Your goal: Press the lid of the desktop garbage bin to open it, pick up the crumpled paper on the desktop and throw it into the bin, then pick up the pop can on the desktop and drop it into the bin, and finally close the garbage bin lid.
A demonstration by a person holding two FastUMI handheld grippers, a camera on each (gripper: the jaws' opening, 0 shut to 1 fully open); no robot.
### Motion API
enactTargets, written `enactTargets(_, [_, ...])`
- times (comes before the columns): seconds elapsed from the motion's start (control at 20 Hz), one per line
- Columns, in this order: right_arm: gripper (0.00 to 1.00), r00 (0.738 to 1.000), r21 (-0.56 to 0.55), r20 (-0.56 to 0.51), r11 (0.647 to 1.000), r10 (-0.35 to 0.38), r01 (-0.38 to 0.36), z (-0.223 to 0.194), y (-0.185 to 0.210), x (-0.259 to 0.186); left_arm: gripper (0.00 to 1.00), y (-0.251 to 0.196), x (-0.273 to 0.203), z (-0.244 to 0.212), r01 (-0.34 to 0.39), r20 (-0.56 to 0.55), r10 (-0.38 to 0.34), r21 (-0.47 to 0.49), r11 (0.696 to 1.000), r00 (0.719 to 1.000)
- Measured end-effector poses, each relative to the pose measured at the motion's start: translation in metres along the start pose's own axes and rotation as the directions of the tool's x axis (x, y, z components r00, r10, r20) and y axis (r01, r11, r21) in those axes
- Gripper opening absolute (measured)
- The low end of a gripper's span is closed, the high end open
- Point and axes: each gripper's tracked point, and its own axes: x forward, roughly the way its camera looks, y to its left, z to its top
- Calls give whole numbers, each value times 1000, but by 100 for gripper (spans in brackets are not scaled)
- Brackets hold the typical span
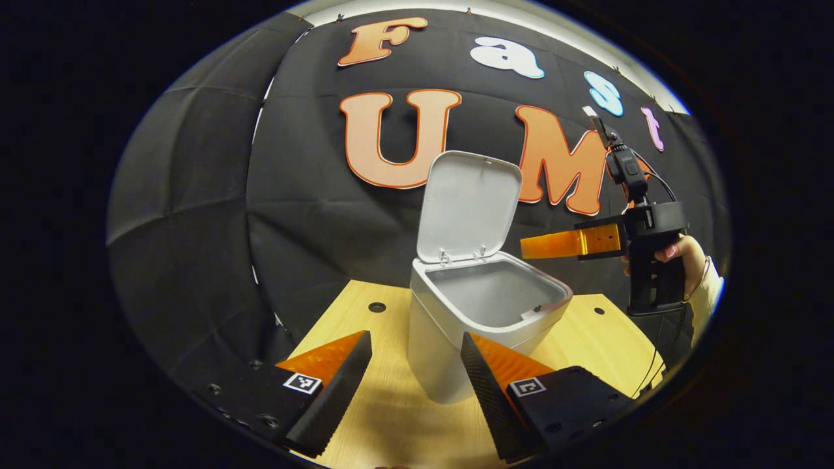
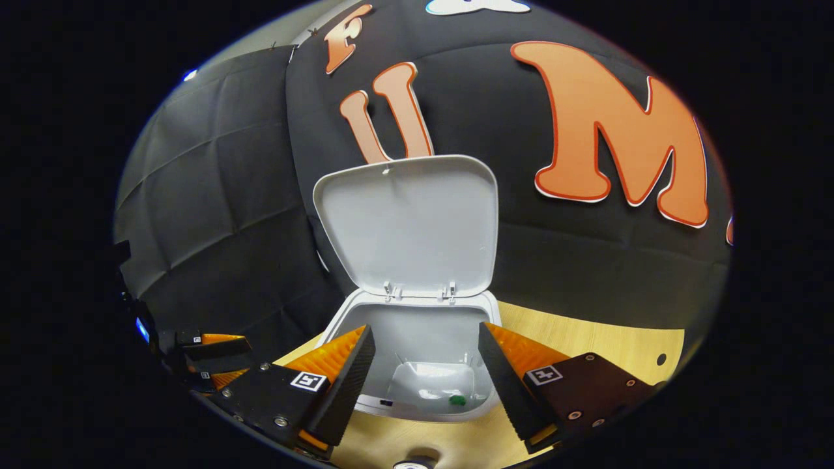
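Observation:
The white desktop bin [image 1: 449, 339] stands on the wooden table [image 1: 606, 345], its lid [image 1: 469, 205] swung up and upright. My left gripper [image 1: 416, 337] is open and empty, low in front of the bin. In the left gripper view, a hand holds my right gripper [image 1: 528, 247] just above the bin's right rim. In the right gripper view, that gripper [image 2: 425, 327] is open and empty, looking down into the bin [image 2: 417, 326] under the raised lid [image 2: 407, 225]. A pale glossy shape [image 2: 430, 384] and a small green bit [image 2: 458, 399] lie at the bottom; I cannot tell what they are.
The black cloth wall stands close behind the bin. The table has small round holes [image 1: 376, 307] near its back edge. My left gripper [image 2: 212, 358] shows at the far left of the right gripper view, beside the table edge.

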Motion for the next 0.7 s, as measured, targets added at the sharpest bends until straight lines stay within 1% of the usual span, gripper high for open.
enactTargets(0.15, [95,998,11,60,1000,-20,20,11,-11,-24,89,-18,1,2,41,-1,-41,6,999,999])
enactTargets(0.3, [95,990,26,122,997,-76,74,20,-32,-54,89,-35,3,-2,68,-14,-67,23,997,998])
enactTargets(0.55, [95,977,54,149,987,-155,148,7,-69,-102,89,-74,3,-7,147,-35,-146,28,989,989])
enactTargets(0.7, [95,963,66,158,975,-218,210,-6,-92,-131,89,-102,2,-11,206,-39,-205,37,978,978])
